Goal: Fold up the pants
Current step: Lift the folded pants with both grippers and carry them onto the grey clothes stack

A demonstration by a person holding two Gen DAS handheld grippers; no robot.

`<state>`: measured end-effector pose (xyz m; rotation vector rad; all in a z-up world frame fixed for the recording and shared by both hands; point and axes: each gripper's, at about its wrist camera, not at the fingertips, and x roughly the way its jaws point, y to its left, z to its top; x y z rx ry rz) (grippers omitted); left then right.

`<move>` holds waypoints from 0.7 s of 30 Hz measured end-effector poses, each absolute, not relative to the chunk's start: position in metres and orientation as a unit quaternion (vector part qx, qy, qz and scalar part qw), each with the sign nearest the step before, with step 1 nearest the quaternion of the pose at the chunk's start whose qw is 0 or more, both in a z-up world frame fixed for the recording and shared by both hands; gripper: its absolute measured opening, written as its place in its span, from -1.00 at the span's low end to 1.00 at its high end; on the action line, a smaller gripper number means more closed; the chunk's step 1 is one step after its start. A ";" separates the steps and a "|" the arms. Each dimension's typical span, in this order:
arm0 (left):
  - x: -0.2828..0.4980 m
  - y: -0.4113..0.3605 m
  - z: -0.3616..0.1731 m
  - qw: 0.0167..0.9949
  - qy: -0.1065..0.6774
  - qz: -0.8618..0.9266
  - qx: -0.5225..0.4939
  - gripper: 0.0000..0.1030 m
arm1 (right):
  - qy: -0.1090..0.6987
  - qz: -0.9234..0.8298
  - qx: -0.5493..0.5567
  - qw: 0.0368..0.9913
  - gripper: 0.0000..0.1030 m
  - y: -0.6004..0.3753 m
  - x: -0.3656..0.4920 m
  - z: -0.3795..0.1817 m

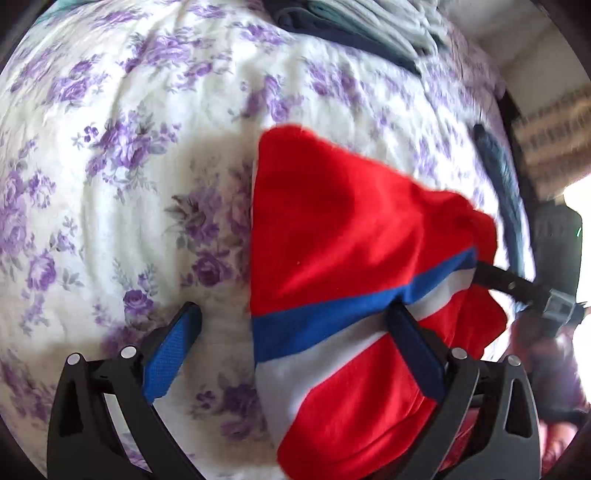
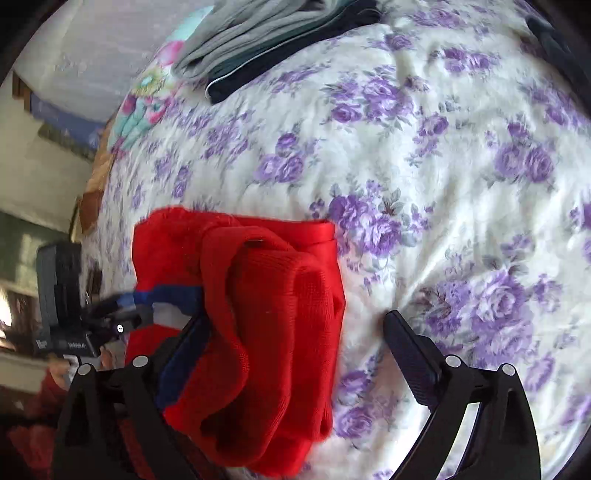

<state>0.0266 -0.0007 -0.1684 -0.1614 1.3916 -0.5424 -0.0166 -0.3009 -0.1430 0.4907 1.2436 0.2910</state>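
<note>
The red pants (image 1: 332,229) with a blue and white stripe hang above the flowered bedspread (image 1: 147,110). My left gripper (image 1: 295,314) is open, jaws wide apart; the cloth drapes over its right finger (image 1: 413,350). In the right wrist view the bunched red pants (image 2: 266,314) drape over my right gripper's left finger (image 2: 184,354). My right gripper (image 2: 295,325) is open. The right gripper also shows in the left wrist view (image 1: 517,288), touching the cloth's stripe end. The left gripper shows in the right wrist view (image 2: 122,314) at the stripe.
A stack of folded grey and dark clothes (image 1: 351,26) lies at the far side of the bed, also in the right wrist view (image 2: 266,40). A colourful flowered pillow (image 2: 147,96) lies beside it. The bed edge and room furniture (image 1: 554,147) are at the right.
</note>
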 end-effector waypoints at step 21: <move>0.168 -0.069 0.010 0.837 0.464 -0.290 -0.017 -0.53 | 0.391 0.186 0.199 0.879 -0.43 -0.341 0.124 0.034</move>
